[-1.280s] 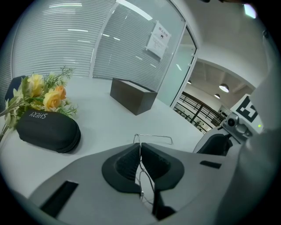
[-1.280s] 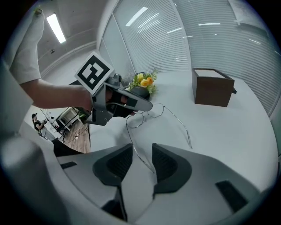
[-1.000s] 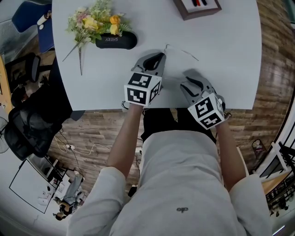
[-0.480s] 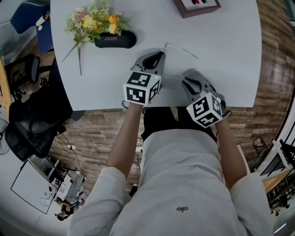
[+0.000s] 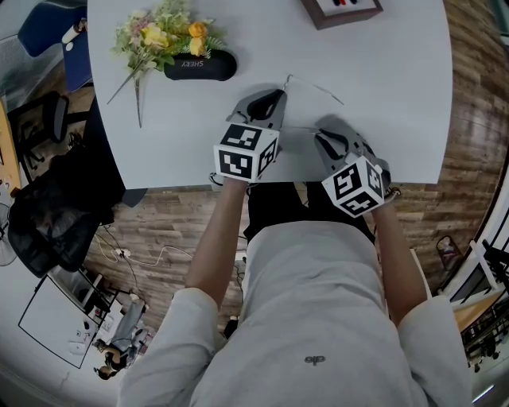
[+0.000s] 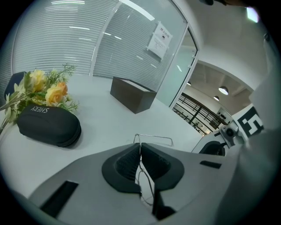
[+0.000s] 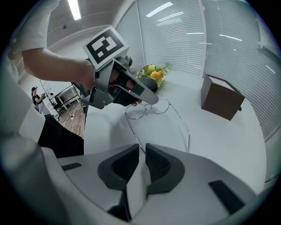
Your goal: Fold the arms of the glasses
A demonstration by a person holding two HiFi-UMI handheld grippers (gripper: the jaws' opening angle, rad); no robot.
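Thin wire glasses (image 7: 151,107) rest on the white table (image 5: 398,95) with both arms spread. My left gripper (image 6: 140,149) is shut on the front frame at one lens, which shows behind its pads; in the right gripper view it (image 7: 147,100) hovers at the lenses. The far arm (image 5: 316,86) stretches right across the table. My right gripper (image 7: 142,149) has just been closing. Its jaws stand a narrow gap apart, with the end of the near arm (image 7: 131,132) running in between them. I see no pad pressing on it.
A black glasses case (image 5: 200,67) and a bunch of flowers (image 5: 163,36) lie at the back left. A brown box (image 5: 340,12) sits at the far edge. The table's front edge runs just under both grippers, with the person's body close behind it.
The right gripper's marker cube has rolled slightly. Both hands have stayed in place and the glasses have not shifted.
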